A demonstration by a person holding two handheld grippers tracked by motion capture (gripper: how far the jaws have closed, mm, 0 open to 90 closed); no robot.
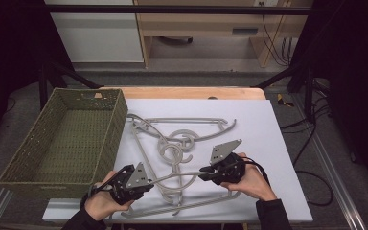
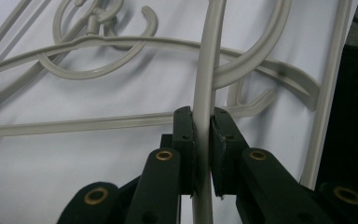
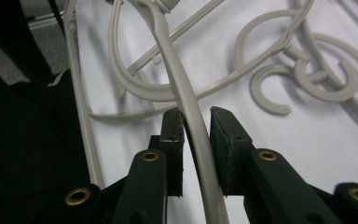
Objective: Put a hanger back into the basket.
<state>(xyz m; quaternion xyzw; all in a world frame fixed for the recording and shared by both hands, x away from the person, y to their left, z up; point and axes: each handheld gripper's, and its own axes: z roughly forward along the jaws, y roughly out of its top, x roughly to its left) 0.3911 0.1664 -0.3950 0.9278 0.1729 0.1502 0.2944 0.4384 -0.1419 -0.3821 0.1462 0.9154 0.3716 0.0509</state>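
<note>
Left gripper [image 1: 149, 182], bottom left of frame: jaws clenched on grey hanger arm [image 1: 172, 177]. Right gripper [image 1: 202, 170], lower centre: jaws straddle the same arm with a gap on one side, not clamped. Tangled hangers [image 1: 182, 139] mid-frame on white board [image 1: 278, 143]; green wicker basket [image 1: 43, 182] left.

Tangle of grey plastic coat hangers [image 1: 172, 143] lay across the middle of the white table mat [image 1: 268, 143], hooks and arms overlapping, blocking any flat pass there. Woven olive-green rectangular basket [image 1: 67, 139] stood against the mat's left edge, its wall just beside the nearest hanger arm; no lane between them. Basket interior was open from above. Right part of the mat lay bare, as did the far strip behind the hangers. Near edge was taken by both hands.
</note>
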